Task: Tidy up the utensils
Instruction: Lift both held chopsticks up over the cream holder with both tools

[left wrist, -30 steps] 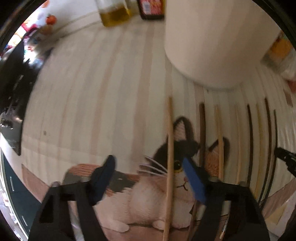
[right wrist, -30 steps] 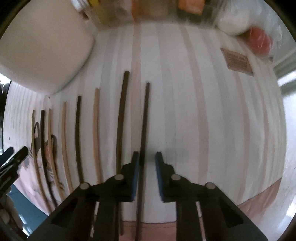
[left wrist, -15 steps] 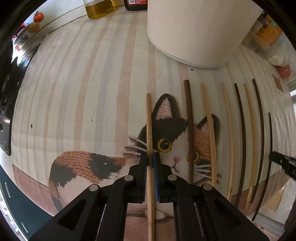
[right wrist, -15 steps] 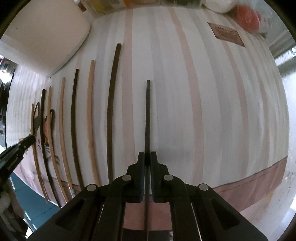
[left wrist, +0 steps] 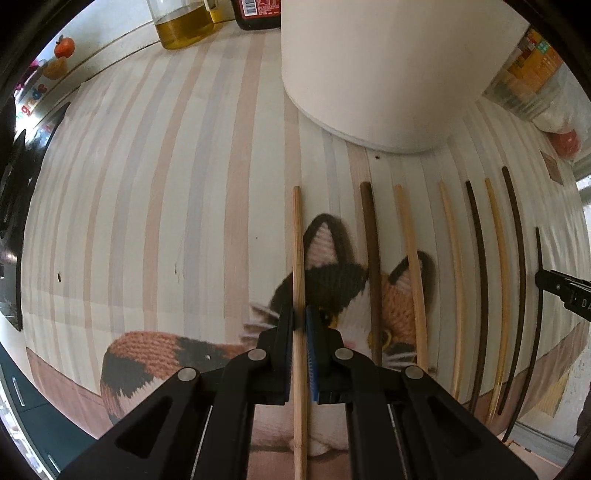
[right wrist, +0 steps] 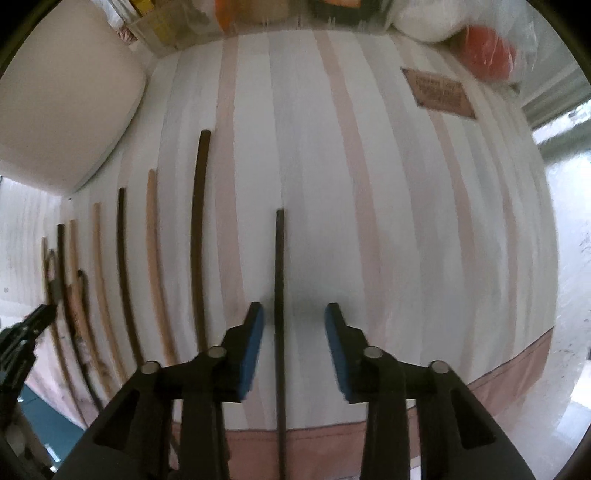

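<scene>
**Inspector:** Begin at the left. State of the left claw (left wrist: 300,321)?

**Assistant:** Pressed together, pinching a light wooden chopstick (left wrist: 297,258). The stick runs straight away from the camera over the cat-print mat (left wrist: 155,347) on the table (left wrist: 147,184), beside the printed cat's ear.

**Inspector:** To its right?

**Assistant:** A row of chopsticks lying roughly parallel on the mat, dark and pale: first a dark brown chopstick (left wrist: 371,266), then a tan chopstick (left wrist: 412,266), and further ones towards the right edge. Beyond their far tips stands a white cylindrical container (left wrist: 388,74). Behind it to the left, a jar of yellow liquid (left wrist: 184,26).

**Inspector:** And the right claw (right wrist: 294,321)?

**Assistant:** Its jaws are opening. A thin black chopstick (right wrist: 279,295) lies between them on the striped cloth; the blue pads (right wrist: 253,343) stand clear of it on both sides. It lies apart from the row, to the right of the long dark chopstick (right wrist: 197,240).
</scene>
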The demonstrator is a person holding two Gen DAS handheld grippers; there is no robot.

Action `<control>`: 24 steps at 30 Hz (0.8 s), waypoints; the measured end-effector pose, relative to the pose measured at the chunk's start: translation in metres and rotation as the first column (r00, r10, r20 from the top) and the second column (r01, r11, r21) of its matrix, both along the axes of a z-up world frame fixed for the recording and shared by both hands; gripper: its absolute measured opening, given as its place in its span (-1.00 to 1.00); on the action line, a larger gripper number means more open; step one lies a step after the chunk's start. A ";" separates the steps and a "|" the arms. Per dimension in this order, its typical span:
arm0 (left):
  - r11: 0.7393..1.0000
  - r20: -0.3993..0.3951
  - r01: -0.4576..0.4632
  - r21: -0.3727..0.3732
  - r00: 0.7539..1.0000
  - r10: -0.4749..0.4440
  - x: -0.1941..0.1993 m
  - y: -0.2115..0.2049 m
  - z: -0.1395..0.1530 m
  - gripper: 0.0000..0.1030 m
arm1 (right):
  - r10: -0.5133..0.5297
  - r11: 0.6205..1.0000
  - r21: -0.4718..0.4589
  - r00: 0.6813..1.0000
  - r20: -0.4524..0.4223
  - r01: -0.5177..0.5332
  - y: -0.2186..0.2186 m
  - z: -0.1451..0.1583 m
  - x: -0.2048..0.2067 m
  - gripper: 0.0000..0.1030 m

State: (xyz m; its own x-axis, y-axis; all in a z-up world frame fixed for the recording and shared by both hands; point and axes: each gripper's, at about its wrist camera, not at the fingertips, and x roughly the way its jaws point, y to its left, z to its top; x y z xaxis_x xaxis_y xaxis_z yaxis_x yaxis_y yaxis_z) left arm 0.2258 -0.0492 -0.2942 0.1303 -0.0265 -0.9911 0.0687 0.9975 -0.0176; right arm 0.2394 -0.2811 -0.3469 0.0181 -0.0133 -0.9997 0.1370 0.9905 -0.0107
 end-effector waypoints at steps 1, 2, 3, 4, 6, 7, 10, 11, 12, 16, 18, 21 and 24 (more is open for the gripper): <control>1.000 0.001 -0.003 -0.002 1.000 0.003 0.002 -0.002 0.000 -0.91 | 0.003 1.000 -0.004 1.000 0.002 -0.003 0.006 0.000 0.001 -0.90; 1.000 0.005 -0.008 -0.005 1.000 0.008 0.005 -0.002 0.000 -0.91 | 0.002 1.000 -0.009 1.000 0.002 -0.002 0.012 -0.001 0.002 -0.90; 1.000 0.008 -0.009 -0.003 1.000 0.009 0.005 -0.003 0.000 -0.92 | 0.001 1.000 -0.007 1.000 0.001 -0.001 0.013 -0.002 0.004 -0.90; 1.000 0.011 -0.011 -0.006 1.000 0.011 0.007 -0.003 0.001 -0.92 | 0.005 1.000 0.001 1.000 0.005 -0.005 0.014 -0.002 0.004 -0.90; 1.000 0.032 -0.011 -0.009 0.999 0.011 0.009 -0.004 0.010 -0.92 | -0.008 0.999 0.036 1.000 0.013 0.007 0.016 -0.001 0.005 -0.90; 1.000 0.040 -0.010 -0.010 0.999 0.011 0.010 -0.002 0.014 -0.92 | -0.019 0.998 0.054 1.000 0.022 0.018 0.014 0.001 0.002 -0.90; 1.000 0.072 -0.015 -0.018 0.997 0.016 0.017 0.002 0.029 -0.92 | -0.032 0.995 0.095 0.996 0.077 0.025 0.017 0.016 -0.005 -0.90; 1.000 0.083 -0.018 -0.023 0.996 0.020 0.017 0.003 0.035 -0.92 | -0.032 0.994 0.102 0.995 0.093 0.023 0.018 0.021 -0.007 -0.90; 0.999 0.096 -0.022 -0.029 0.995 0.024 0.018 0.004 0.041 -0.92 | -0.033 0.994 0.110 0.993 0.114 0.021 0.019 0.028 -0.009 -0.90; 0.999 0.150 -0.022 -0.044 0.988 0.028 0.016 0.009 0.067 -0.92 | -0.041 0.990 0.141 0.980 0.194 0.013 0.024 0.055 -0.017 -0.91; 0.998 0.182 -0.017 -0.054 0.983 0.027 0.016 0.015 0.082 -0.92 | -0.049 0.987 0.160 0.971 0.233 0.011 0.027 0.070 -0.016 -0.91; 0.998 0.227 -0.009 -0.060 0.974 0.022 0.012 0.014 0.100 -0.92 | -0.046 0.985 0.173 0.955 0.292 -0.005 0.023 0.094 -0.009 -0.91; 0.998 0.277 -0.003 -0.065 0.961 0.021 0.011 0.018 0.119 -0.92 | -0.046 0.982 0.188 0.935 0.351 -0.022 0.030 0.122 0.003 -0.91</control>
State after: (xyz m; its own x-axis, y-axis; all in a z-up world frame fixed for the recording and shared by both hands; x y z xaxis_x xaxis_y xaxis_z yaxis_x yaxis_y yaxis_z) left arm 0.2372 -0.0316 -0.1754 0.4004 -0.0852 -0.9124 0.0681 0.9957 -0.0631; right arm 0.2422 -0.2507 -0.2249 0.3701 0.1698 -0.9133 0.1100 0.9682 0.2246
